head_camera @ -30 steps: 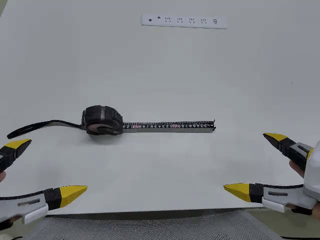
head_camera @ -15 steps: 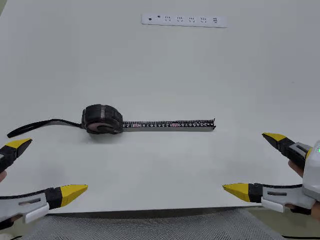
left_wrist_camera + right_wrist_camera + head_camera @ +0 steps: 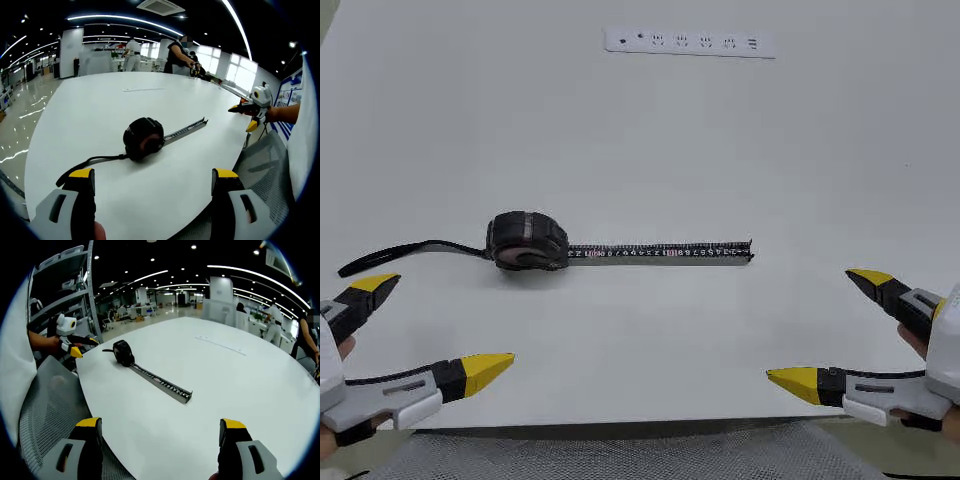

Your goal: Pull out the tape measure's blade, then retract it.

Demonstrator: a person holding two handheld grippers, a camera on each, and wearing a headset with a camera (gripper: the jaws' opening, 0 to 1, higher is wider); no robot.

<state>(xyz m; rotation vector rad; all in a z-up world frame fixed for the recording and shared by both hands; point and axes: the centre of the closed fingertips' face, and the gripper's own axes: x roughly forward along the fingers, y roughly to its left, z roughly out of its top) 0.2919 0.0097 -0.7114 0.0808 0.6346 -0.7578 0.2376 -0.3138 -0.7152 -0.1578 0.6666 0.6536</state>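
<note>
Lying toward the left half of the white table (image 3: 640, 150), somewhat nearer the front edge than the far one, the black tape measure (image 3: 526, 241) is seen with its blade (image 3: 660, 251) drawn out flat across the tabletop toward the right. The blade's end hook is rested on the surface. A black wrist strap (image 3: 400, 252) is trailed from the case toward the table's left edge. The left gripper (image 3: 445, 320) is held at the front left corner, its yellow-tipped jaws spread wide with nothing between them. The right gripper (image 3: 815, 323) is held at the front right corner, likewise spread and empty. Both are seen well apart from the tape measure. A white power strip (image 3: 689, 42) is laid near the far edge.
</note>
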